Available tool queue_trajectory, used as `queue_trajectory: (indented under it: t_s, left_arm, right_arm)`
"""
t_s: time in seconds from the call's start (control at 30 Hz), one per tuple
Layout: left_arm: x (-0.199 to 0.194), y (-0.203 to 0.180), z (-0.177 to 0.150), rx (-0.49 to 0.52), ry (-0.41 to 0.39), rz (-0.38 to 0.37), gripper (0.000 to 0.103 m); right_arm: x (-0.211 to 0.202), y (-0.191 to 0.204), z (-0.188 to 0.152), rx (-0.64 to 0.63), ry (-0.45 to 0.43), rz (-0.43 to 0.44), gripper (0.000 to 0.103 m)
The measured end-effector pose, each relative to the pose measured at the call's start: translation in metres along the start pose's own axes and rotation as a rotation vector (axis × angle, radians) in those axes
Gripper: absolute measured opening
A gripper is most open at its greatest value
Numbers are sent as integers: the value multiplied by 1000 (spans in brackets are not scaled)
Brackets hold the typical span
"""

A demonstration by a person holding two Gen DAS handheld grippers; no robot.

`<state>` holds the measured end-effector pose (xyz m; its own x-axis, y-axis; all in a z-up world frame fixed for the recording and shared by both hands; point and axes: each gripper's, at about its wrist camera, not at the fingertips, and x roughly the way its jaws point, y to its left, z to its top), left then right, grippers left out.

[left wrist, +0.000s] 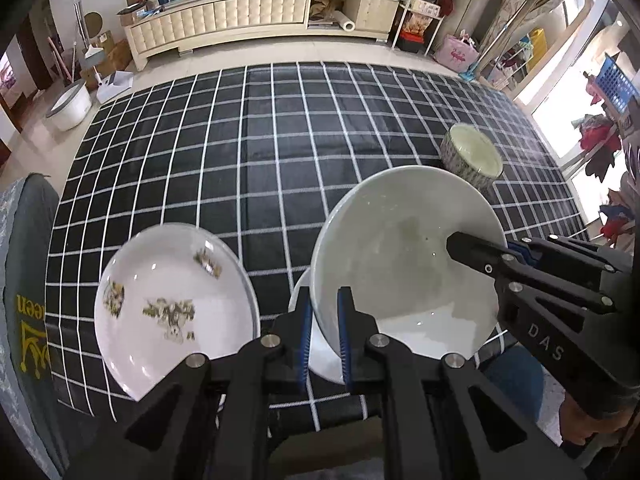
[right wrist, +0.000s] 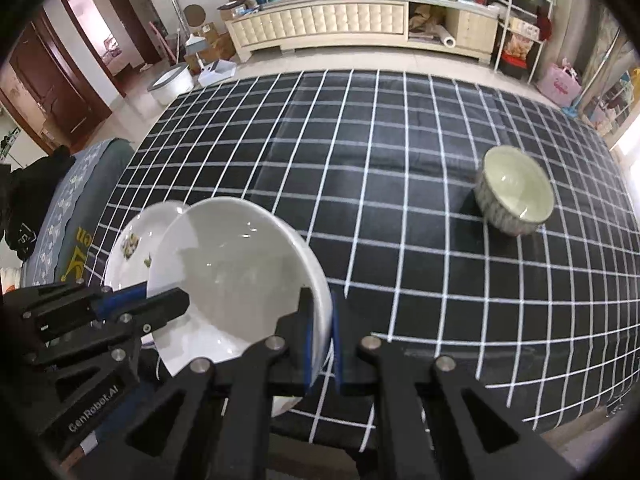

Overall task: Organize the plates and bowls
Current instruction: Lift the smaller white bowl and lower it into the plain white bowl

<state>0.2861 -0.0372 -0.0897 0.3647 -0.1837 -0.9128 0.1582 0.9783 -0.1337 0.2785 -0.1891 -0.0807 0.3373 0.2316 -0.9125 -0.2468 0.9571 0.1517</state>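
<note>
Both tools, left (left wrist: 324, 336) and right (right wrist: 320, 344), pinching white bowl (left wrist: 404, 264) rim (opposite sides), raised over checked surface (left wrist: 280, 140).

"DAS": right hand-held gripper (left wrist: 476, 254) | "GenRobot.AI": left hand-held gripper (right wrist: 160, 304)

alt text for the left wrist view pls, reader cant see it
Both claws grip one large white bowl by opposite rims above a black checked tablecloth: the left claw at its near edge, the right claw from the right. A patterned white plate lies to the left, and a small patterned bowl sits behind.
</note>
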Motion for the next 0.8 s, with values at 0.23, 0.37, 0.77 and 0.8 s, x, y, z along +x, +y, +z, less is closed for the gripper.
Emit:
queue_trajectory:
  t_s: [0.23, 0.37, 0.77, 0.8]
  left_arm:
    - [17, 14, -19, -26, 42, -8, 11]
    - [27, 15, -26, -17, 63, 11, 11]
    - [49, 20, -32, -28, 100, 4, 10]
    - [50, 21, -33, -33, 101, -2, 10]
  right_arm:
    - [24, 5, -12, 27, 61, 6, 11]
    - [35, 4, -17, 29, 86, 2, 11]
    - [50, 7, -15, 8, 107, -18, 11]
    - [51, 7, -15, 3, 108, -23, 11]
